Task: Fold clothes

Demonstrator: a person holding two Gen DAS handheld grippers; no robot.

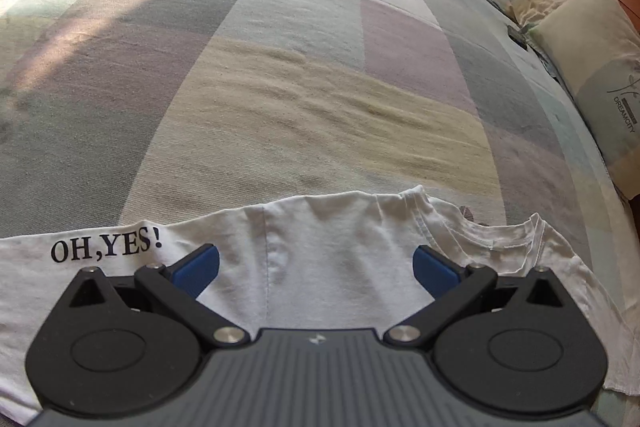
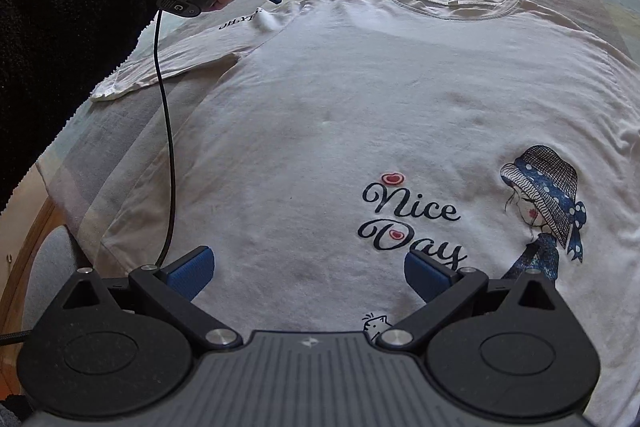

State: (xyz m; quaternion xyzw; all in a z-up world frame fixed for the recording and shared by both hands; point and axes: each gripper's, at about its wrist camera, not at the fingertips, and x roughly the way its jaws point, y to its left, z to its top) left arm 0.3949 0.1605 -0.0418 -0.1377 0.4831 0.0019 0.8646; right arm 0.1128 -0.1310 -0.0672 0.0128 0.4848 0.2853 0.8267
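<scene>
- The bed (image 1: 304, 99), under a pastel patchwork cover, carried everything.
- The white T-shirt (image 2: 360, 99) lay flat on it, print up, collar away from the right hand-held gripper (image 2: 308, 277).
- That hand-held gripper hovered over the hem, released.
- The left hand-held gripper (image 1: 316, 269) hung spread and empty above the shoulder beside the "OH,YES!" sleeve (image 1: 80, 259).

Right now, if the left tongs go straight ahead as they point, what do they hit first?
Probably the white T-shirt: its shoulder lies right between the open left tongs. Beyond it only the bedsheet. Height above the cloth is unclear.
</scene>
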